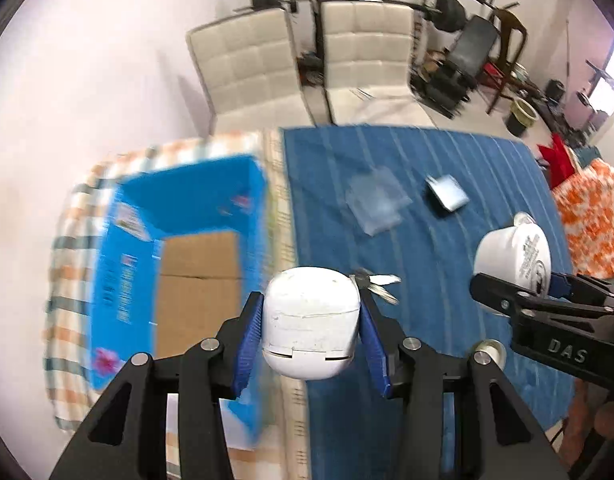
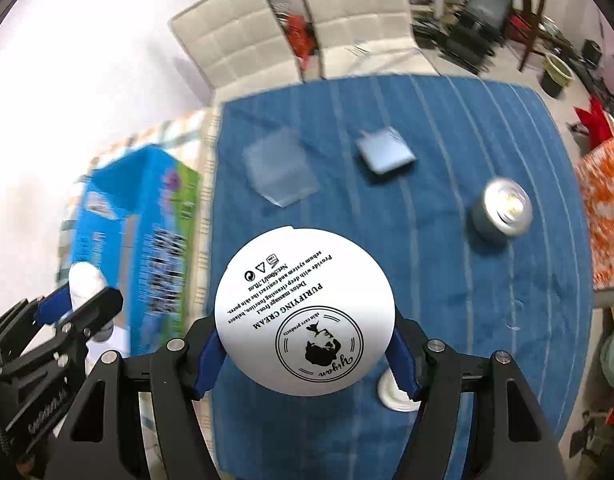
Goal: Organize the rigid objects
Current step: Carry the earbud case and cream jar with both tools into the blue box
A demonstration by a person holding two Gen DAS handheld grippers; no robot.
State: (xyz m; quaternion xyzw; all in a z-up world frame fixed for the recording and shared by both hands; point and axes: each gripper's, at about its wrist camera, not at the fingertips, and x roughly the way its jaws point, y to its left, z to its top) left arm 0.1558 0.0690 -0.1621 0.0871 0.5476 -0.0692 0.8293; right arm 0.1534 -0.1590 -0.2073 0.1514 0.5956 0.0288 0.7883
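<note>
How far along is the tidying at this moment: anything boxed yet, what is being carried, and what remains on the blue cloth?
Nothing shows inside the blue box; only its bare cardboard bottom is visible. In hand: the left hand-held gripper grips a white case, the right hand-held gripper a white cream jar. Left on the blue cloth: clear square piece, grey flat case, silver can, keys.

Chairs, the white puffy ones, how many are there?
2. The left white chair and the right white chair stand side by side behind the table's far edge. More may be hidden.
</note>
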